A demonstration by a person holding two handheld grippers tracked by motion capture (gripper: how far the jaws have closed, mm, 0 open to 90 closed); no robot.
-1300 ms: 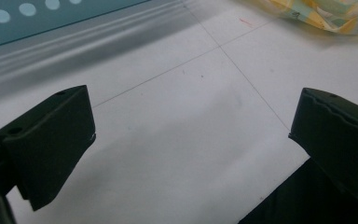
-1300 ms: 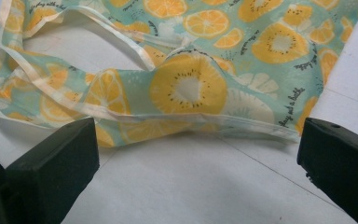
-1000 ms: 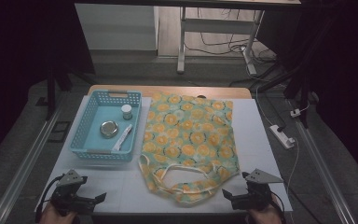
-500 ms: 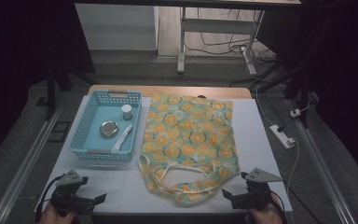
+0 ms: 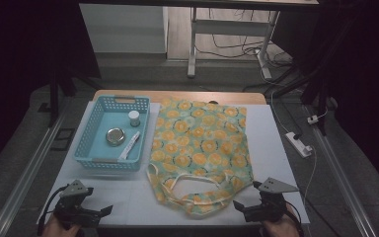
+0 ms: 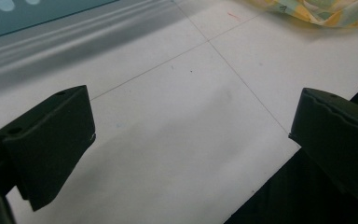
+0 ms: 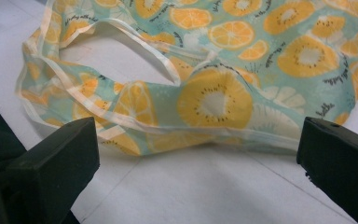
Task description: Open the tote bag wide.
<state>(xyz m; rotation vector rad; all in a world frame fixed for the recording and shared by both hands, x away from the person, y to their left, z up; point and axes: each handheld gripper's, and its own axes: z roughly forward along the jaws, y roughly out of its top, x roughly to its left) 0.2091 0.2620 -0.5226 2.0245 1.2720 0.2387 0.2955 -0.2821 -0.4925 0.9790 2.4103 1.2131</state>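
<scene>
I hold my right gripper point(image 5: 244, 209) spread wide at the table's point(image 5: 276, 148) near edge, facing the fruit-print bag's point(image 5: 200, 148) handles, ready to pinch them. My left gripper point(image 5: 101, 211), also spread, waits near the front-left corner.

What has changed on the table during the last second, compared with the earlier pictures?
Nothing has visibly changed. The left gripper and the right gripper stay open at the near edge of the table, holding nothing. The fruit-print bag lies flat as before, and the blue basket with its small items has not moved.
</scene>
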